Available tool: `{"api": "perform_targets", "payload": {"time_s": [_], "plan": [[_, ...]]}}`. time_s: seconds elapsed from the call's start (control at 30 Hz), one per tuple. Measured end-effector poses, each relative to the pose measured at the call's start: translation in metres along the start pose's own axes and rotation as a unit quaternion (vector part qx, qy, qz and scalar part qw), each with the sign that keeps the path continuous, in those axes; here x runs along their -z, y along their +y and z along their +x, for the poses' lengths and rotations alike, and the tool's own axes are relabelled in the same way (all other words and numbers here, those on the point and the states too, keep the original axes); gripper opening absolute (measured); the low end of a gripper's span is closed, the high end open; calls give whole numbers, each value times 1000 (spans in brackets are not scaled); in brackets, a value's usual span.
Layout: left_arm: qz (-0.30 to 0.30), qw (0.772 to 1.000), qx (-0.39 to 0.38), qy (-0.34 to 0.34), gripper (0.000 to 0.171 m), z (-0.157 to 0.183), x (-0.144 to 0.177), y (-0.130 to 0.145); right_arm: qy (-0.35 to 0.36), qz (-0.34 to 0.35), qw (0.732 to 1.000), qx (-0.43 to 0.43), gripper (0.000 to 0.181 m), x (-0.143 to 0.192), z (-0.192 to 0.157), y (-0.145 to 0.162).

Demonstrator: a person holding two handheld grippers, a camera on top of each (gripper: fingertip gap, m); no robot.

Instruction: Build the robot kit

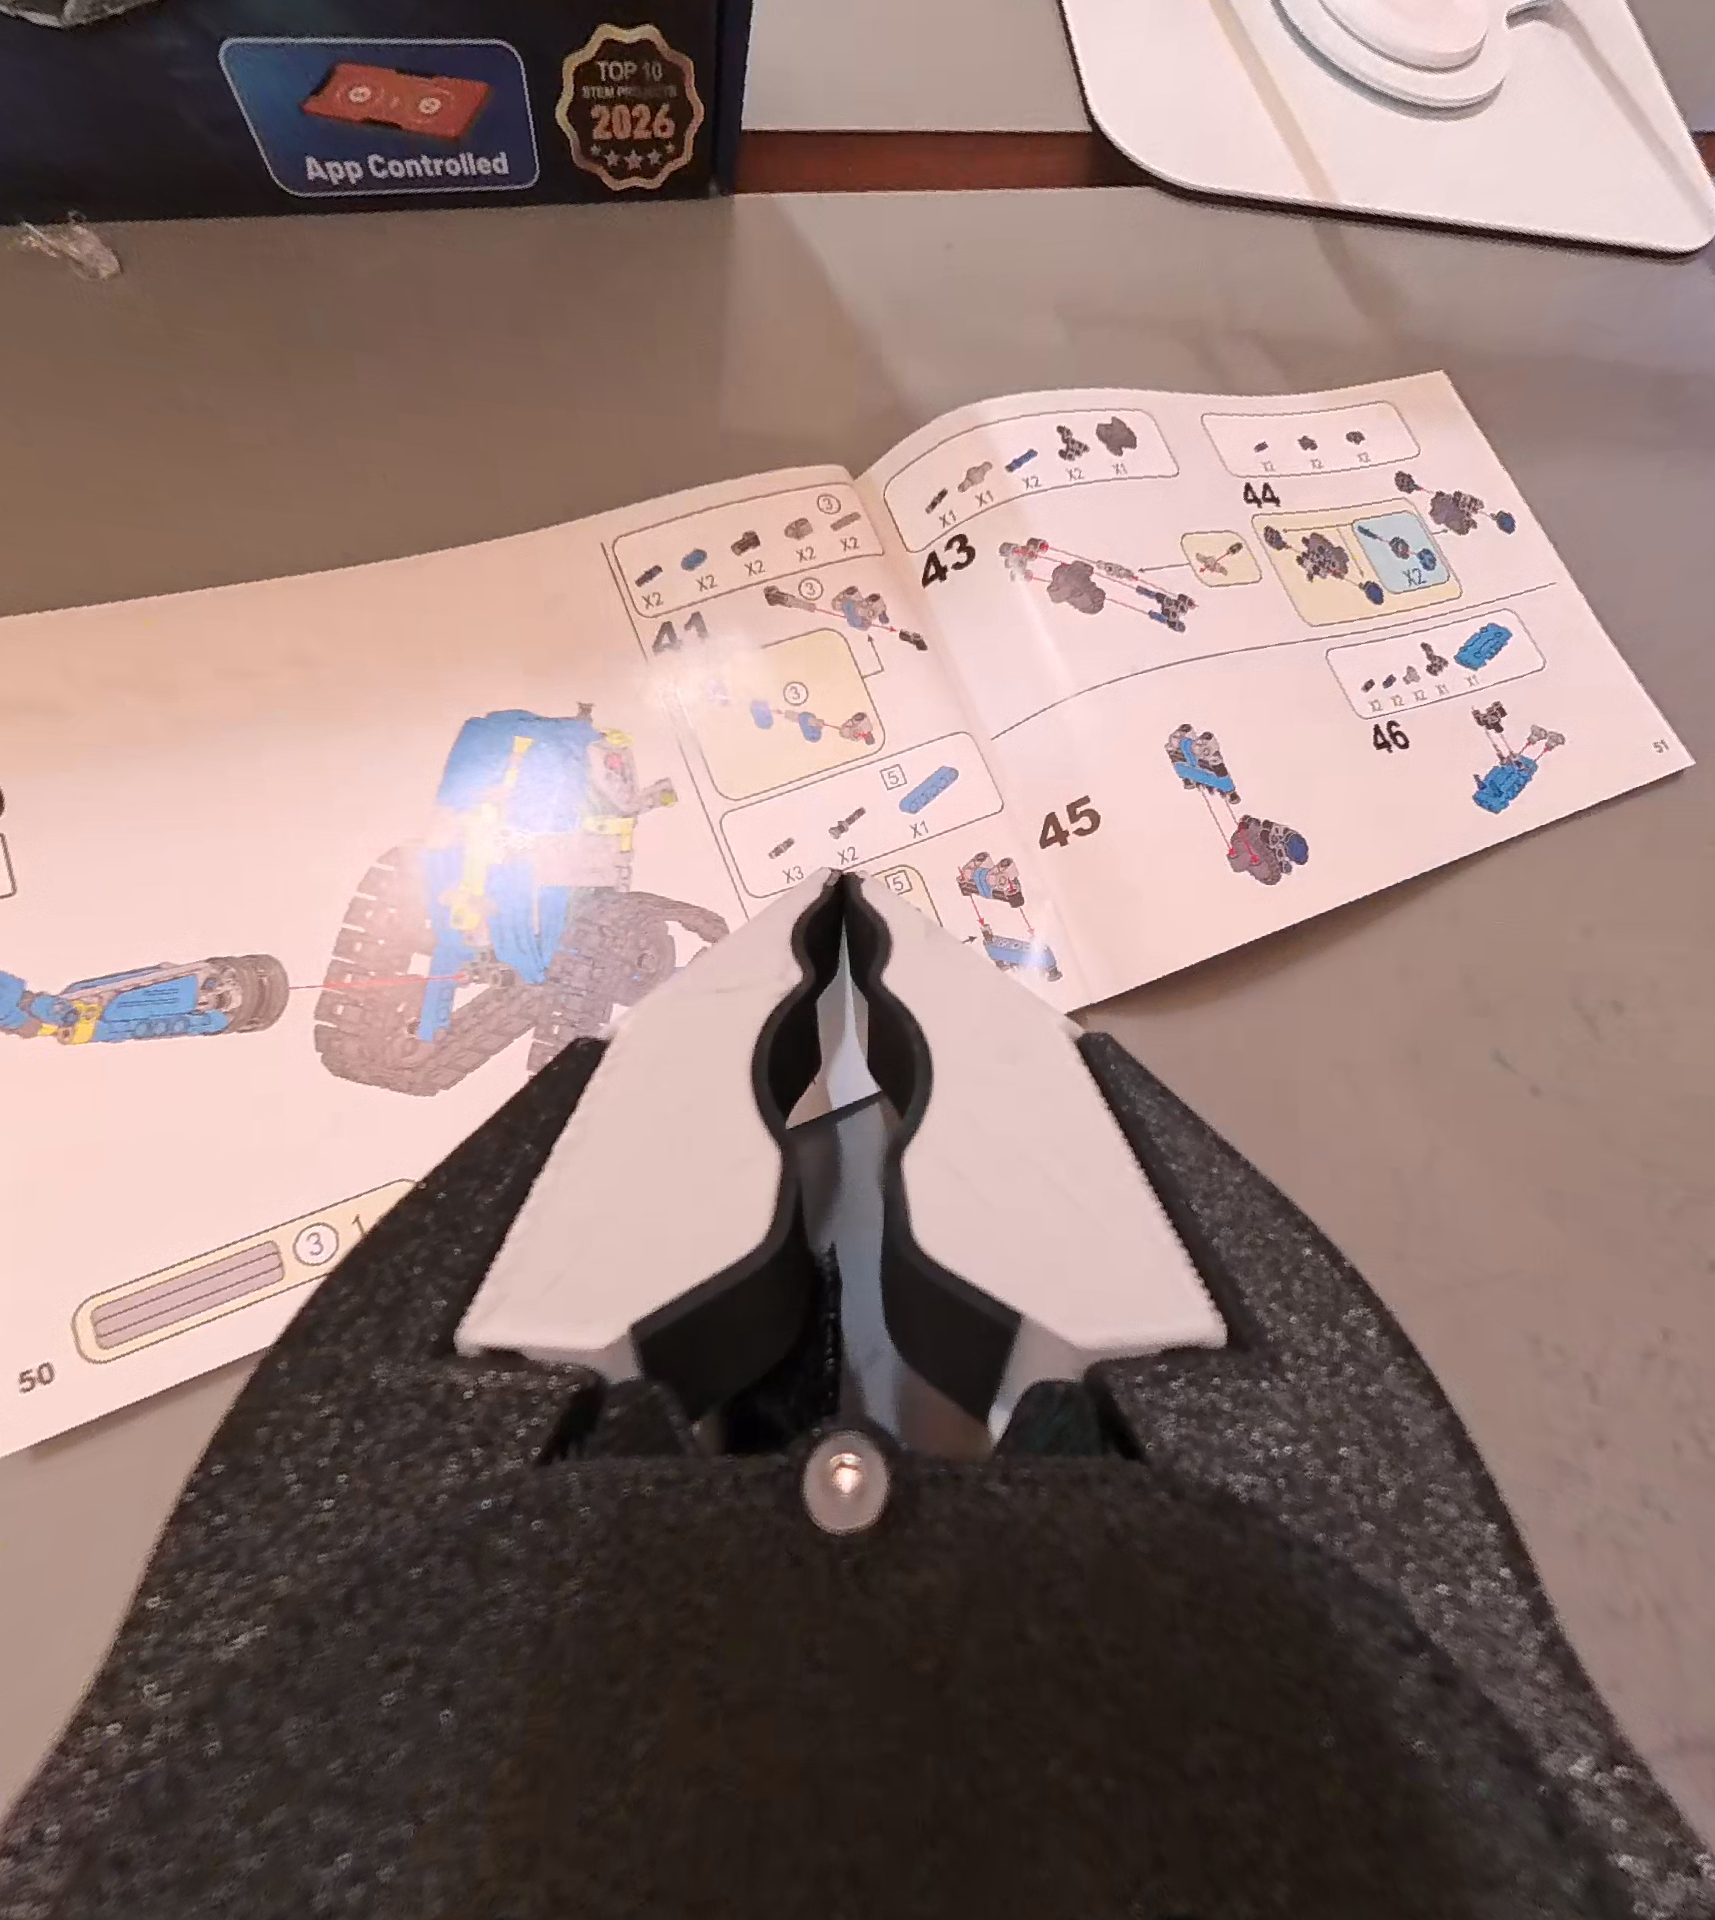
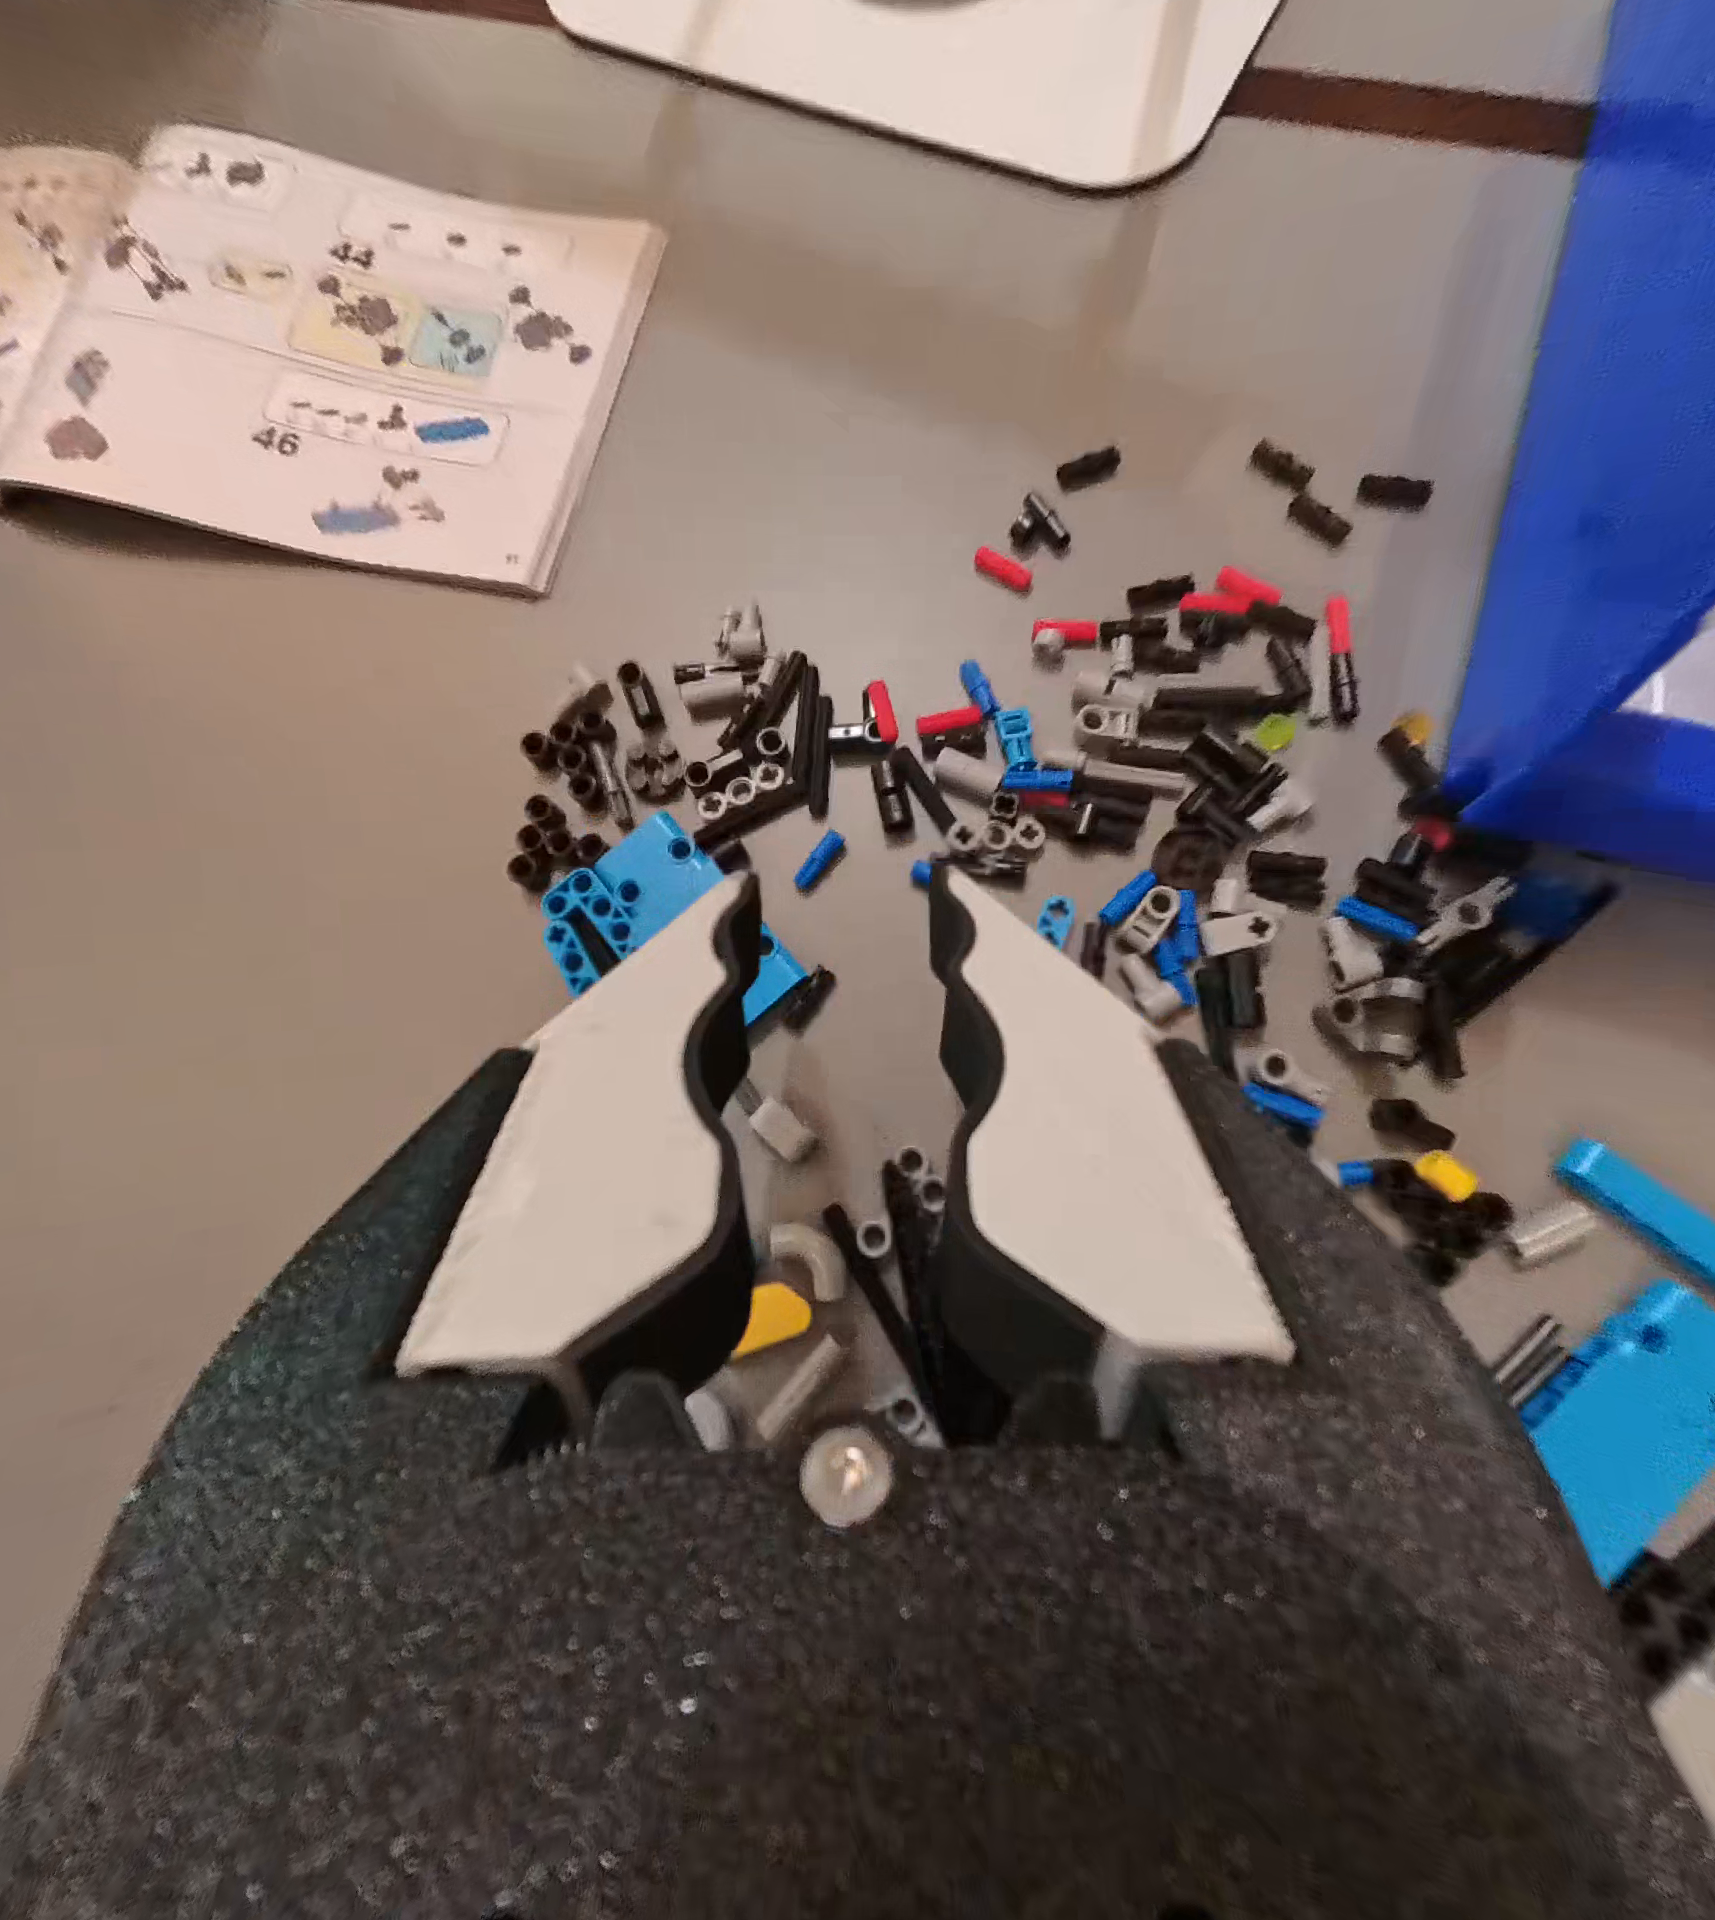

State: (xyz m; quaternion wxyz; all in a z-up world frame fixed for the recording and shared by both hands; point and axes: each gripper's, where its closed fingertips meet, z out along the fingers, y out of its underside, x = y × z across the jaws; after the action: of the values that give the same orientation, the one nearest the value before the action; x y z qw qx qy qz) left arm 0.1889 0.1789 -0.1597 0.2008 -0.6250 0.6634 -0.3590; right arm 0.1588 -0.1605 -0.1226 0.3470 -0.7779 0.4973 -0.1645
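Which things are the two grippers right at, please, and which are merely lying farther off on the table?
At the grippers:
left gripper, shut, over the open instruction booklet
right gripper, open, over the pile of small building pieces, beside a blue block

Farther off:
dark box
white tray
blue bin
long blue beam

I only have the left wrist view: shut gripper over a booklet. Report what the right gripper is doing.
Observer: The right gripper is open, empty, over a pile of small parts.
Operator: Name the colours.
Observer: Mostly black and grey, with some red, blue and yellow.
Operator: Tell me what is nearest its fingers.
Observer: A light blue block by one finger, a small blue pin ahead of the gap.
Operator: Say what is beyond the pile.
Observer: A blue bin at the pile's far side.
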Motion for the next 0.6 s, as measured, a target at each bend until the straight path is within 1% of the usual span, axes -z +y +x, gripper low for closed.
{"api": "perform_targets", "payload": {"time_s": [0.1, 0.17, 0.27, 0.3, 0.4, 0.43, 0.53, 0.6], "plan": [[0, 1000, 3, 2, 0, 0, 0, 0, -1, -14, 1000, 5, 32, -17, -7, 2], [0, 1000, 4, 3, 0, 0, 0, 0, 10, -35, 999, 16, 31, -28, -6, 7], [0, 1000, 5, 4, 0, 0, 0, 0, 20, -53, 998, 16, 20, -38, -3, 14], [0, 1000, 4, 3, 0, 0, 0, 0, 17, -56, 998, 16, 19, -40, -5, 16], [0, 1000, 5, 3, 0, 0, 0, 0, 21, -51, 998, 9, 15, -42, -5, 17], [0, 1000, 6, 4, 0, 0, 0, 0, 18, -50, 999, 8, 4, -42, -6, 17], [1, 1000, 8, 6, 0, 0, 0, 0, 14, -46, 999, 17, 4, -37, -9, 15], [1, 1000, 8, 5, 0, 0, 0, 0, -10, -21, 999, 41, 3, -27, -26, 3]]}}
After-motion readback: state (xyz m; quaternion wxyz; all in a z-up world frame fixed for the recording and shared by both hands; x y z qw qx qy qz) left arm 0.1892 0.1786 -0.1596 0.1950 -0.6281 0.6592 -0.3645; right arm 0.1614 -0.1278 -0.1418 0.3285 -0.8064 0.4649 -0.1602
